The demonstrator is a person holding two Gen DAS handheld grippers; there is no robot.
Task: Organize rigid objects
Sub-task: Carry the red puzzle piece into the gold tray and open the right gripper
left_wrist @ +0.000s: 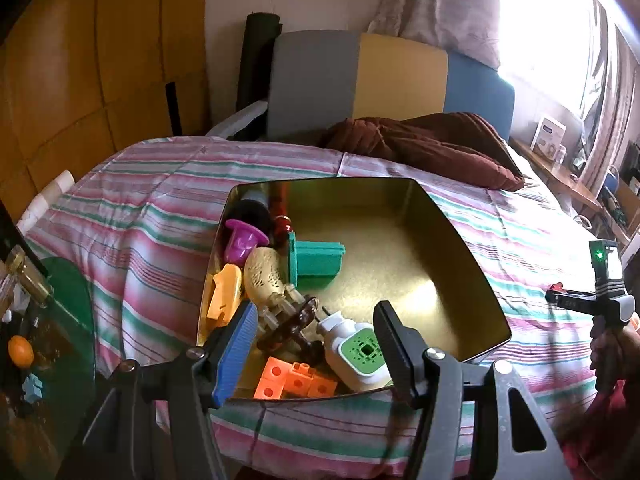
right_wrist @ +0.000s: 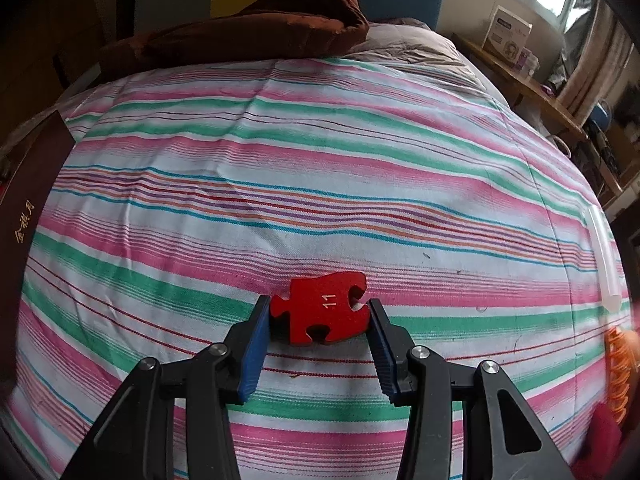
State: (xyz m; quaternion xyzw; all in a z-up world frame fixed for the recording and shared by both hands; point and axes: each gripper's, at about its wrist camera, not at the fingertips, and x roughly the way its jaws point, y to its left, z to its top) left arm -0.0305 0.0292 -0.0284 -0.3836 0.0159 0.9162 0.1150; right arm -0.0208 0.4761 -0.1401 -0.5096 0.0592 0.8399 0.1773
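The right gripper is clenched on a red puzzle piece marked 11: one blue finger pad presses each side, just above the striped bed. The left gripper hangs released, its fingers spread over toys in the gold tin on the bed.

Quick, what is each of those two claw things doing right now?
Left gripper: open, holding nothing, above the gold tin.
Right gripper: closed on the red puzzle piece.

A home bedroom — striped bedspread, curtained window.
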